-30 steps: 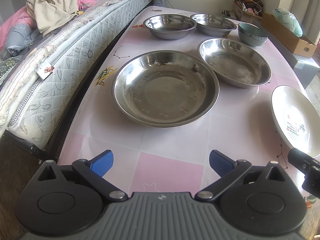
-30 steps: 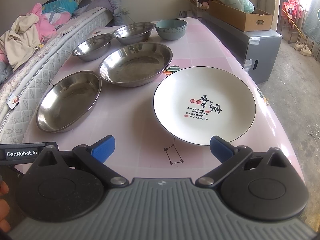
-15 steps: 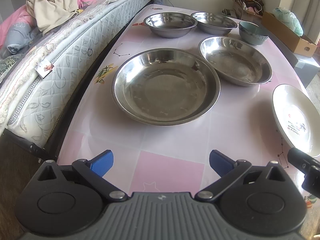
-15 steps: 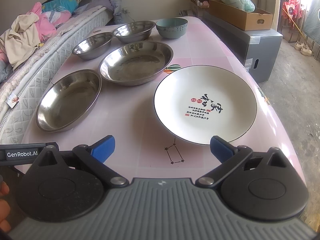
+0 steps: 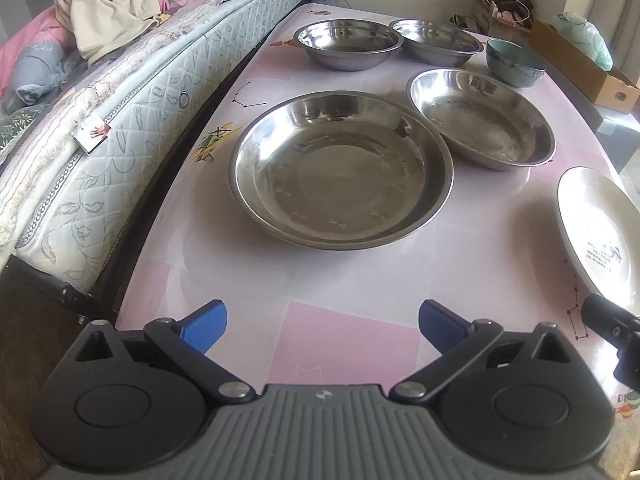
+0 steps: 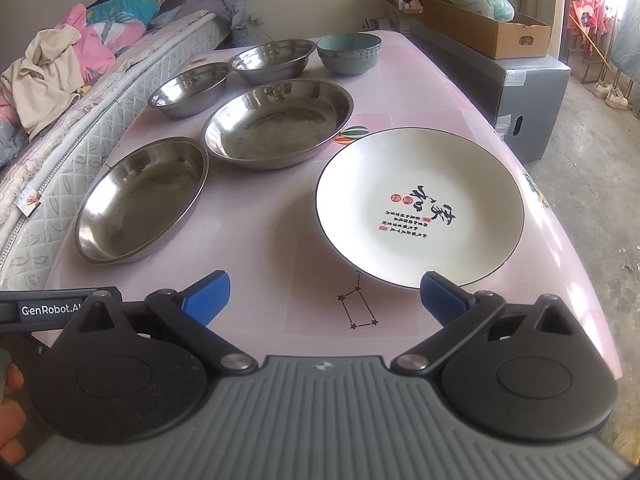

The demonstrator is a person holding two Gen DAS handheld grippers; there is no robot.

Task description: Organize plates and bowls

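As left claw (image 5: 322,322) nears, steel plate (image 5: 341,168) looms larger, dishes unmoved

A mattress (image 5: 132,92) heaped with clothes (image 6: 60,68) flanks the pink table (image 6: 280,248); a cardboard box (image 6: 492,32) tops a grey cabinet (image 6: 528,108); concrete floor (image 6: 600,184), daylit

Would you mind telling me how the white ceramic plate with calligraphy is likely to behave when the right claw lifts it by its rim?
The white ceramic plate with calligraphy looks glazed and glossy, so it may slip between the blue pads. It is wide and shallow, so an edge grip would probably let it droop. Being ceramic, it likely chips if dropped on the pink table.
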